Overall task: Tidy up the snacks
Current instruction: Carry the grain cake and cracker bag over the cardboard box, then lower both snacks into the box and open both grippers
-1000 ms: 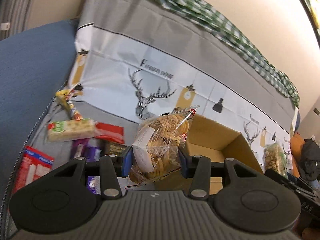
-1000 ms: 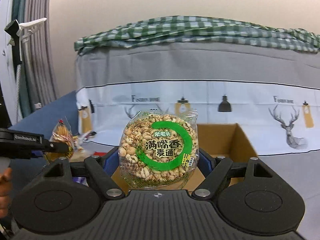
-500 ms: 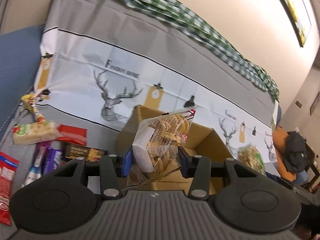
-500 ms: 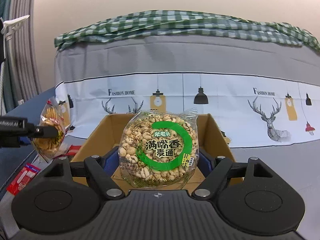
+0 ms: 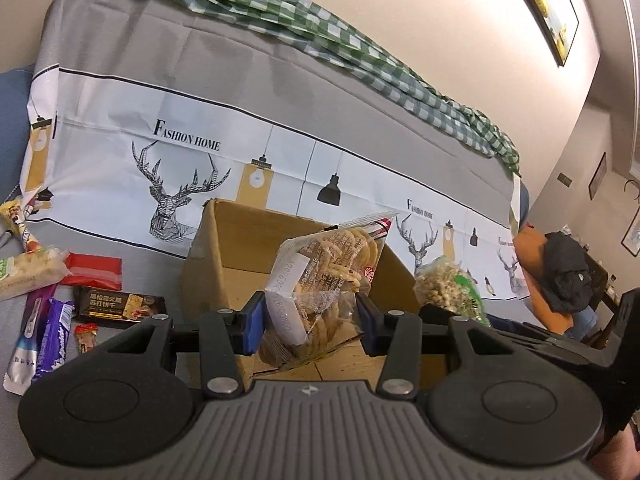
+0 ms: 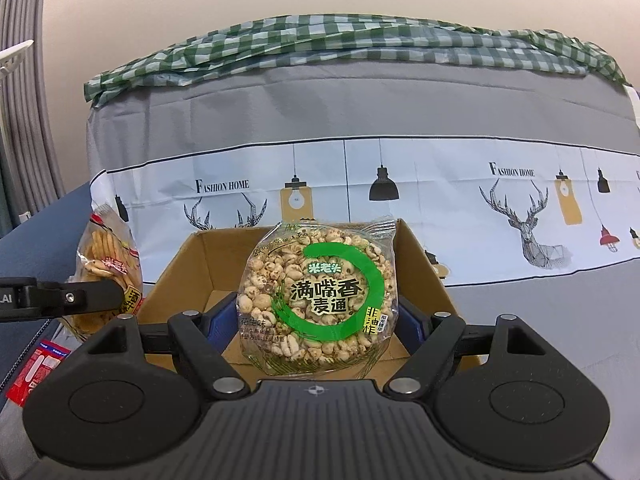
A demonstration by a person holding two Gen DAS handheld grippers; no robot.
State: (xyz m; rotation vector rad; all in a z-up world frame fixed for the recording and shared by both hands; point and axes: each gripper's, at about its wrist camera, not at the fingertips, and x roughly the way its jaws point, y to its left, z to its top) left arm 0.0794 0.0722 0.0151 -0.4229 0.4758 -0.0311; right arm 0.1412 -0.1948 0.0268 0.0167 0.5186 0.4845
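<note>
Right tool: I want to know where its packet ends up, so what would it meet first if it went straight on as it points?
Probably the cardboard box: the right tool, shut on the puffed-grain packet, points slightly down into the open box, so likely its floor or far wall; depth is unclear.

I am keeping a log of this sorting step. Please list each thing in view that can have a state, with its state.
Cardboard box: open on top; no snack seen inside.
Cracker bag: sealed, clamped in left claw, in the air.
Puffed wheat pack: sealed, clamped in right claw, upright before the box.
Black biscuit pack: lying flat beside the box.
Purple bar: lying flat.
</note>
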